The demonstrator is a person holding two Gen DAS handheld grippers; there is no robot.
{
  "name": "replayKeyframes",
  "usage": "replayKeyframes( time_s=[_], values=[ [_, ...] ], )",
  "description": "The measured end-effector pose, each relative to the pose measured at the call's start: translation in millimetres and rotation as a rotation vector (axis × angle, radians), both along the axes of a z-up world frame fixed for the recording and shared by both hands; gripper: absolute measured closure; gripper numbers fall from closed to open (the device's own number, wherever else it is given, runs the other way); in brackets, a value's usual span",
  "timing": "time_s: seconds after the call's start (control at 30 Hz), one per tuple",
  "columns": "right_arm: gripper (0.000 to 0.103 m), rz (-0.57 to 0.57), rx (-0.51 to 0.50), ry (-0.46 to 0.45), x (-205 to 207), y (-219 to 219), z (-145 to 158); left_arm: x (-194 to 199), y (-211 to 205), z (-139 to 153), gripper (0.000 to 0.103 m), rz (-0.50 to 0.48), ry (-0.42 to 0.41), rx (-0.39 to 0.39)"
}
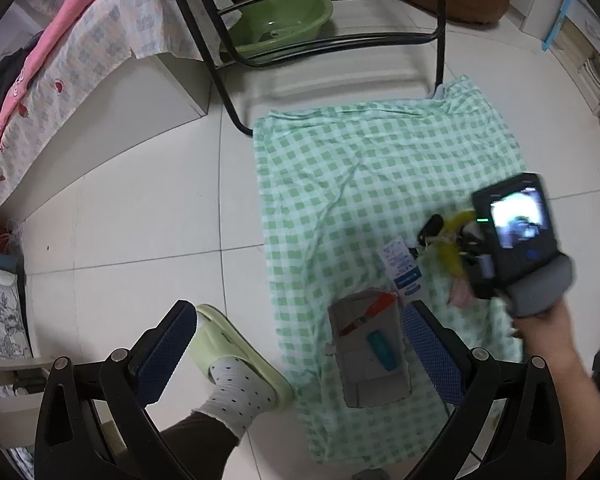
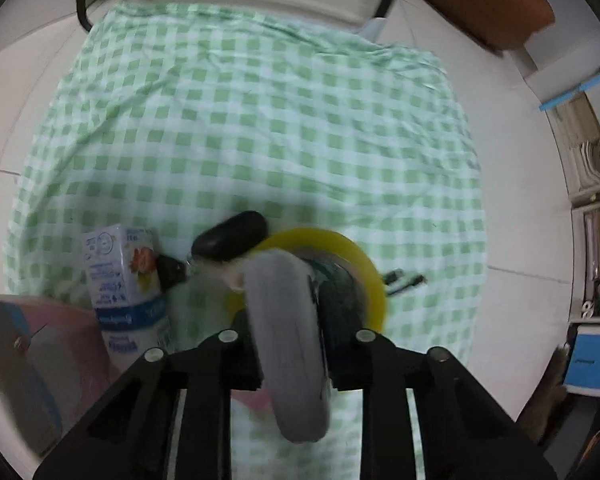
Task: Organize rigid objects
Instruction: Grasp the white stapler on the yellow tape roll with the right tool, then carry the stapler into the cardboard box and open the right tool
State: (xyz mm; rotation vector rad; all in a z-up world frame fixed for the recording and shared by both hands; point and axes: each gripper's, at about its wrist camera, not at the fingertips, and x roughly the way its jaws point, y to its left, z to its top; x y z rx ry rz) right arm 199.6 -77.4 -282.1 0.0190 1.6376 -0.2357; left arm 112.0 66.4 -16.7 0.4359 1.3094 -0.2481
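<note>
A green checked cloth (image 1: 360, 168) lies on the floor. On it stands a grey cardboard box (image 1: 370, 354) holding a teal item (image 1: 381, 350). Beside it lie a white and blue carton (image 1: 400, 270), a yellow tape roll (image 2: 340, 252) and a black key fob (image 2: 232, 236). My left gripper (image 1: 300, 354) is open above the box's left side. My right gripper (image 2: 292, 328) is shut on a grey wheel-shaped object (image 2: 288, 336), held just above the tape roll. The right gripper's body shows in the left wrist view (image 1: 512, 236).
A black metal chair frame (image 1: 228, 40) stands beyond the cloth, with a green basin (image 1: 284, 20) under it. A bed (image 1: 60, 80) is at the left. My slippered foot (image 1: 240, 364) is beside the cloth. Shelves (image 2: 596, 208) stand at the right.
</note>
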Motion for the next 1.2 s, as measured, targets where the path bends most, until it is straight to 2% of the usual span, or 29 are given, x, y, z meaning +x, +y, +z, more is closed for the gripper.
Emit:
replayKeyframes(
  time_s=[0.1,0.17,0.23,0.37,0.47,0.63,0.73,0.8,0.9,1.03,1.1,1.2],
  values=[
    [0.082,-0.11,0.105,-0.028,-11.4,-25.6,24.1,0.4,5.4,3.2,0.0,0.015,-0.011,-0.008],
    [0.082,-0.237,0.183,-0.042,-20.8,-44.2,40.3,-2.6,5.7,7.2,0.0,0.015,-0.02,-0.016],
    [0.082,-0.329,0.205,-0.04,-29.7,-50.5,54.1,-5.9,6.4,12.6,0.0,0.011,-0.029,-0.027],
    [0.082,-0.42,0.295,-0.065,-54.9,-53.1,83.2,-15.8,9.9,28.7,0.0,-0.006,-0.03,-0.096],
    [0.082,-0.509,0.386,-0.086,-80.2,-46.5,102.3,-23.0,18.6,40.5,0.0,-0.032,-0.041,-0.139],
    [0.082,-0.5,0.412,-0.072,-112.7,-7.2,123.2,-33.5,30.0,52.9,0.0,-0.076,-0.054,-0.184],
    [0.082,-0.619,0.49,-0.05,-137.9,0.2,120.4,-34.9,35.6,57.7,0.0,-0.082,-0.054,-0.193],
    [0.082,-0.677,0.533,-0.067,-151.7,2.6,124.1,-30.8,39.5,61.8,0.0,-0.066,-0.059,-0.202],
    [0.082,-0.679,0.598,-0.146,-158.9,7.7,149.0,-19.8,50.6,68.1,0.0,-0.002,-0.07,-0.216],
    [0.082,-0.592,0.593,-0.198,-145.9,23.5,187.3,-9.9,62.2,72.2,0.0,0.076,-0.05,-0.259],
    [0.082,-0.564,0.601,-0.191,-136.7,34.3,192.5,-4.9,65.4,74.1,0.0,0.099,-0.04,-0.268],
    [0.082,-0.523,0.647,-0.163,-115.1,57.5,183.1,0.3,69.1,76.9,0.0,0.123,-0.038,-0.276]
  ],
)
